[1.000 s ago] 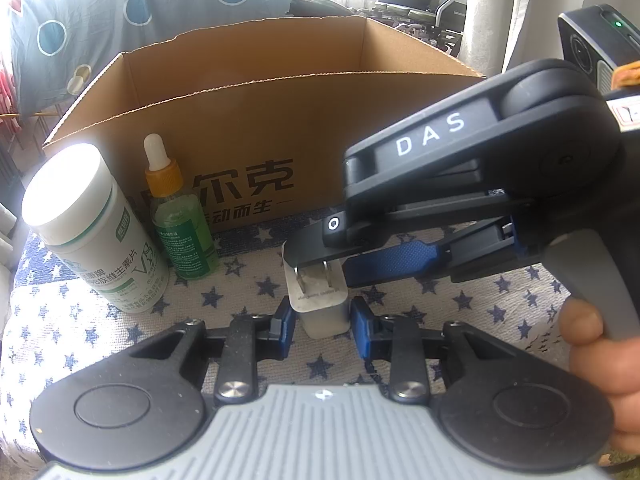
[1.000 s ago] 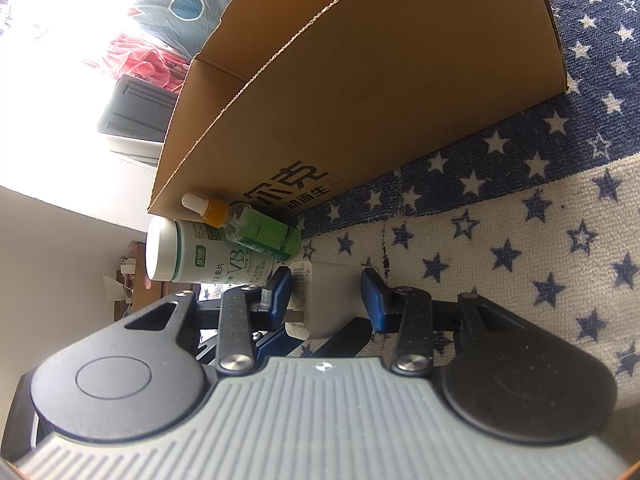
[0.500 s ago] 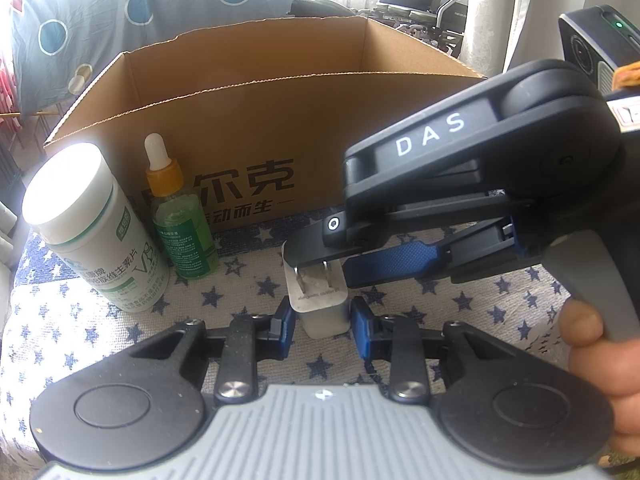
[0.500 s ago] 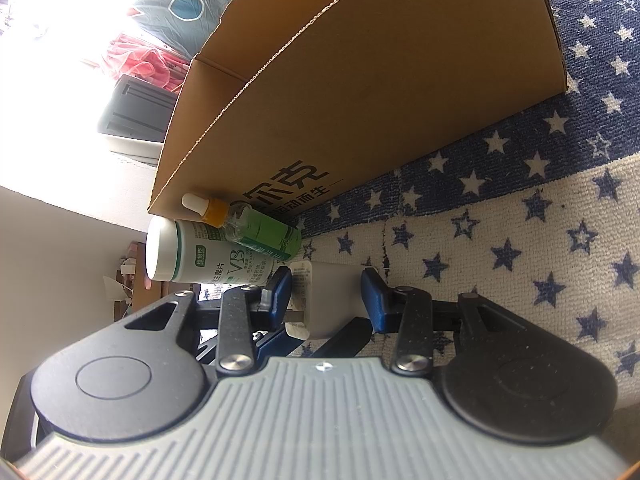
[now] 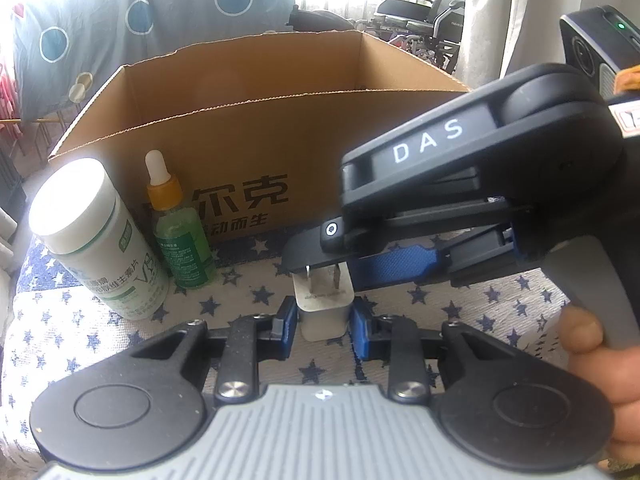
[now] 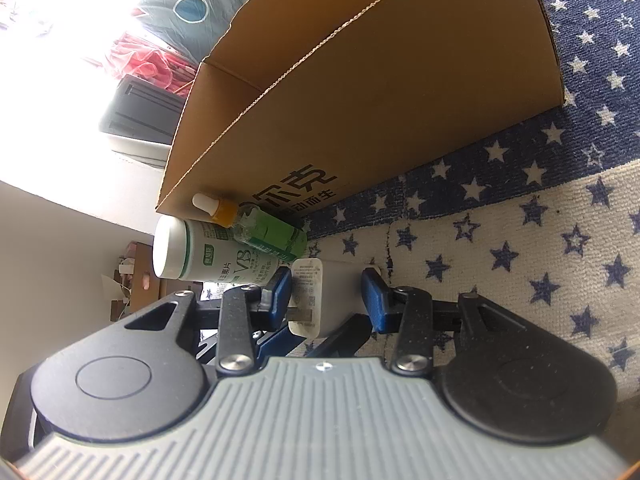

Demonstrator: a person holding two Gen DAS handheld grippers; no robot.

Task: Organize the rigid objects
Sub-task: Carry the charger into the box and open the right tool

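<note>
Leftmost in the left wrist view stands a white pill bottle with a white cap and green label, upright on the star-patterned cloth; just beside it on the right stands a green dropper bottle with an orange collar and white bulb, also upright; both sit close in front of the cardboard box, which is open at the top and printed with dark characters on its front wall. Further right, at the centre, the white charger plug stands on the cloth with its two metal prongs pointing up; the left claw has its blue pads against either side of the charger's body, closed down to the width of the plug. From the right, the right claw reaches in tilted on its side, the person's hand on its grey handle; its upper finger lies over the prongs and its blue-padded finger runs just beside the plug's top. In the right wrist view the same charger lies between this claw's blue pads; the pads sit close to its top and base, though whether both press on it I cannot tell; the two bottles and the box appear beyond.
</note>
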